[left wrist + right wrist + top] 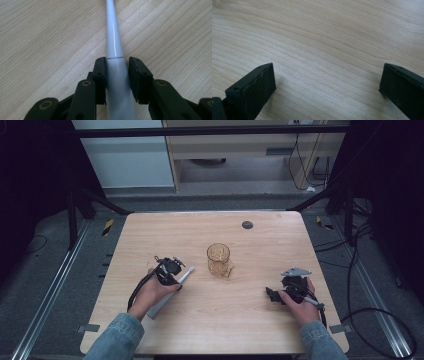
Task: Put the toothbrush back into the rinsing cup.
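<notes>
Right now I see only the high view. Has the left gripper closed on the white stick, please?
Observer: In the left gripper view, the left gripper has its jaws on both sides of the white stick, at the seam where the thin neck begins. Whether they press it, I cannot tell.
Operator: And the right gripper, does it hold something?
Observer: No. In the right gripper view, the right gripper has its jaws wide apart, with bare table wood between them.
</notes>
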The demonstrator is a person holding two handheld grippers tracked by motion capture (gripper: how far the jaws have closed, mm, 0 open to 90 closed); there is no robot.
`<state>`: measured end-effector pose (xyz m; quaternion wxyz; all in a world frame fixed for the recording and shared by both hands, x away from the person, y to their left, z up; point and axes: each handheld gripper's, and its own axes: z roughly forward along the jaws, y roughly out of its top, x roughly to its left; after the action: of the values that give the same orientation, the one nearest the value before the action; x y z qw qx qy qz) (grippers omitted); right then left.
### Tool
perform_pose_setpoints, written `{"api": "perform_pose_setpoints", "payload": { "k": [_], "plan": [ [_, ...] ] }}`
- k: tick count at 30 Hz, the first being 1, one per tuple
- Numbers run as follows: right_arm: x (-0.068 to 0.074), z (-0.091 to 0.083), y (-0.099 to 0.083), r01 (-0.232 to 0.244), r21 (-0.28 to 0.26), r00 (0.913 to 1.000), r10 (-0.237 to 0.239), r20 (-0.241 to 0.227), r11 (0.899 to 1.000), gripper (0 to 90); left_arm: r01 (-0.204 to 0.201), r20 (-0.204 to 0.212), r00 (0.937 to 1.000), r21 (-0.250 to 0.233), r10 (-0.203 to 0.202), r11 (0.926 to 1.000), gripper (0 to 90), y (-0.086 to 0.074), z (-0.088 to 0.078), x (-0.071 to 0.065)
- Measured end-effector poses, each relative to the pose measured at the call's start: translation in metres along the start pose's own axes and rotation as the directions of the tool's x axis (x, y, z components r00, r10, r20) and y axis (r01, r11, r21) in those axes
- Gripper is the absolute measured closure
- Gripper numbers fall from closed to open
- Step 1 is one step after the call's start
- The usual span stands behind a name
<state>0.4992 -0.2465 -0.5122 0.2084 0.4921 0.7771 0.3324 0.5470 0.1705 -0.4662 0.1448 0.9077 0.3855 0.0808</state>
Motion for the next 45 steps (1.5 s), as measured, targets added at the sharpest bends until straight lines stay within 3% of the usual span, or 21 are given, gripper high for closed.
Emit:
{"api": "perform_pose_setpoints", "payload": {
  "k": [7,10,11,12,19,21,22,23,27,31,34,35,36,38,42,45],
  "plan": [
    [0.0,0.0,0.0,-0.002,0.001,1.0,0.002,-0.001,1.0,0.4,0.009,-0.014,0.9999,-0.069,-0.01,0.9976,68.2,-0.004,-0.015,0.003],
    [0.0,0.0,0.0,-0.002,0.001,1.0,0.002,-0.001,1.0,0.4,0.017,-0.018,0.9997,-0.129,-0.019,0.9916,68.2,-0.006,-0.03,0.003],
    [0.0,0.0,0.0,-0.002,0.001,1.0,0.002,-0.001,1.0,0.4,0.017,-0.018,0.9997,-0.129,-0.019,0.9916,68.3,-0.006,-0.03,0.003],
    [0.0,0.0,0.0,0.0,0.001,1.0,0.0,-0.001,1.0,0.4,0.019,-0.019,0.9996,-0.156,-0.023,0.9876,68.3,-0.007,-0.038,0.003],
    [0.0,0.0,0.0,-0.003,0.001,1.0,0.003,-0.001,1.0,0.4,0.031,-0.027,0.9989,-0.222,-0.038,0.9745,68.5,-0.011,-0.059,0.007],
    [0.0,0.0,0.0,-0.003,0.001,1.0,0.003,-0.001,1.0,0.4,0.035,-0.034,0.9984,-0.257,-0.046,0.9657,68.5,-0.013,-0.068,0.01],
    [0.0,0.0,0.0,-0.002,0.001,1.0,0.002,-0.001,1.0,0.4,0.035,-0.034,0.9984,-0.257,-0.046,0.9657,68.4,-0.013,-0.068,0.01],
    [0.0,0.0,0.0,-0.003,0.001,1.0,0.003,-0.001,1.0,0.4,0.042,-0.037,0.9978,-0.276,-0.055,0.9601,68.5,-0.013,-0.073,0.011],
    [0.0,0.0,0.0,-0.002,0.001,1.0,0.002,-0.001,1.0,0.4,0.048,-0.051,0.9964,-0.312,-0.067,0.9489,68.5,-0.016,-0.083,0.013],
    [0.0,0.0,0.0,-0.003,0.001,1.0,0.003,-0.001,1.0,0.4,0.046,-0.061,0.9957,-0.333,-0.07,0.9419,68.5,-0.018,-0.091,0.014],
    [0.0,0.0,0.0,-0.003,0.001,1.0,0.003,-0.001,1.0,0.4,0.044,-0.077,0.9941,-0.359,-0.077,0.9324,68.6,-0.02,-0.101,0.017],
    [0.0,0.0,0.0,-0.002,0.0,1.0,0.002,-0.001,1.0,0.4,0.044,-0.077,0.9941,-0.359,-0.077,0.9324,68.6,-0.02,-0.101,0.017],
    [0.0,0.0,0.0,-0.001,0.001,1.0,0.001,-0.001,1.0,0.4,0.052,-0.075,0.9935,-0.377,-0.086,0.9246,68.6,-0.021,-0.105,0.019],
    [0.0,0.0,0.0,-0.002,0.001,1.0,0.002,-0.001,1.0,0.3,0.055,-0.073,0.9933,-0.382,-0.09,0.9225,68.6,-0.021,-0.107,0.02],
    [0.0,0.0,0.0,-0.002,0.001,1.0,0.002,-0.001,1.0,0.4,0.066,-0.066,0.9926,-0.412,-0.102,0.9086,68.6,-0.019,-0.113,0.024],
    [0.0,0.0,0.0,-0.001,0.001,1.0,0.001,-0.001,1.0,0.4,0.07,-0.064,0.9923,-0.42,-0.106,0.9047,68.6,-0.018,-0.115,0.025]
  ]
}}
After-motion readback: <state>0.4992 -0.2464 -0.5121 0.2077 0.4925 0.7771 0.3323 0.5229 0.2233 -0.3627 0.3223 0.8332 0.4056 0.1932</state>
